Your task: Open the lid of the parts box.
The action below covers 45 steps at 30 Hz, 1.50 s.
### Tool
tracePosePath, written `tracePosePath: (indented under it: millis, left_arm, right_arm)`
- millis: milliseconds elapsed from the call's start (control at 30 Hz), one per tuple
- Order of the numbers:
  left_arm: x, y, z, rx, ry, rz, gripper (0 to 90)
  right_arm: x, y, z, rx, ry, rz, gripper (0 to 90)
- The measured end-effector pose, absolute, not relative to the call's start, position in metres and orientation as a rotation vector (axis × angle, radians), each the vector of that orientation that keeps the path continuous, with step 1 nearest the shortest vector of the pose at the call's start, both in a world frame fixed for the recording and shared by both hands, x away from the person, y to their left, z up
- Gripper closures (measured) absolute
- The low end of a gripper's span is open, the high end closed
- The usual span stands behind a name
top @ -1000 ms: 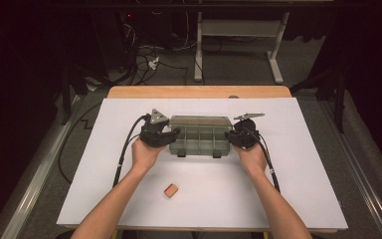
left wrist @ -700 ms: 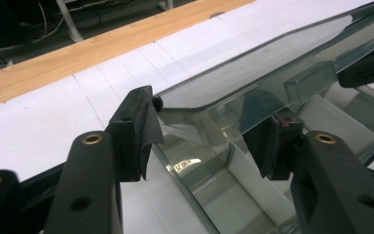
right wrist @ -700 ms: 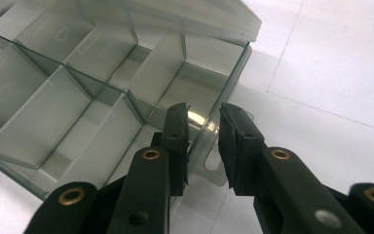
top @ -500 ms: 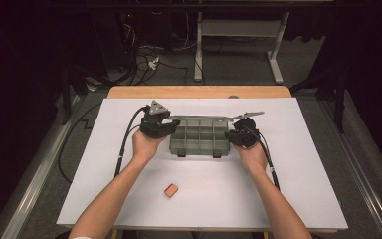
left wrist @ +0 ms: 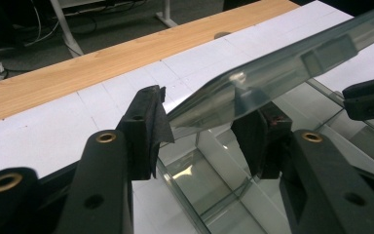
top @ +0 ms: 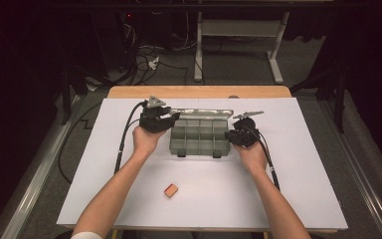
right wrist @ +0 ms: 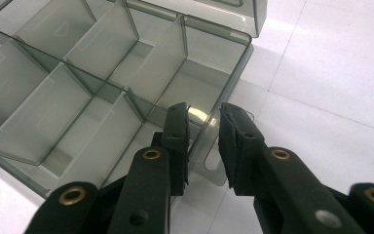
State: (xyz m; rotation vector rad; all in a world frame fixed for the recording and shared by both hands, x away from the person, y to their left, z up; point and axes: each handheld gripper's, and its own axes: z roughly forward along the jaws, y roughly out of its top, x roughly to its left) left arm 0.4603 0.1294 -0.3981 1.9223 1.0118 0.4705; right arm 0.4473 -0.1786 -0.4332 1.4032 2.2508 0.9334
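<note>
A smoky clear organizer box [top: 199, 138] with several compartments sits mid-table, its lid [top: 201, 113] swung up toward the far side. My left gripper [top: 172, 121] is at the box's left end. Its jaws have just been closing, and in the left gripper view [left wrist: 202, 127] the lid's [left wrist: 282, 68] corner lies between them while they stand apart, with no squeeze that I can make out. At the box's right end my right gripper [top: 231, 137] has one jaw inside and one outside the near corner wall [right wrist: 202, 146], shut on it [right wrist: 203, 132].
A small orange block [top: 171, 189] lies on the white board [top: 303, 189] nearer the person, between the forearms. A wooden table edge [top: 199, 91] runs behind the board. Cables trail from both grippers. Floor cables and a desk frame lie beyond.
The lid was down a second ago and now stands raised, with the compartments uncovered. My left gripper has drifted left and a little up with the lid's corner. The right gripper has stayed put.
</note>
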Motion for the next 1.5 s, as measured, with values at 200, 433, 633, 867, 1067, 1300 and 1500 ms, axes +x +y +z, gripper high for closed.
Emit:
tracePosePath:
  millis: [200,433,633,867,1067,1300,1500]
  left_arm:
    - [0.468,0.129,-0.401,1.925,1.036,0.462,55.5]
    - [0.476,0.13,-0.401,1.912,1.051,0.444,57.2]
    - [0.482,0.13,-0.404,1.894,1.076,0.431,58.4]
    - [0.491,0.127,-0.403,1.907,1.095,0.44,59.7]
    - [0.497,0.129,-0.405,1.885,1.123,0.418,61.7]
    - [0.505,0.124,-0.409,1.915,1.145,0.428,62.8]
    - [0.513,0.123,-0.415,1.917,1.173,0.413,64.3]
  right_arm:
    - [0.447,-0.178,-0.433,1.408,2.246,0.933,73.6]
    - [0.447,-0.178,-0.433,1.406,2.248,0.931,73.6]
    - [0.447,-0.178,-0.433,1.406,2.246,0.931,73.6]
    - [0.447,-0.178,-0.433,1.404,2.249,0.931,73.7]
    - [0.447,-0.178,-0.433,1.398,2.252,0.931,73.7]
    - [0.448,-0.178,-0.432,1.401,2.26,0.92,73.8]
    - [0.448,-0.178,-0.432,1.397,2.265,0.919,73.7]
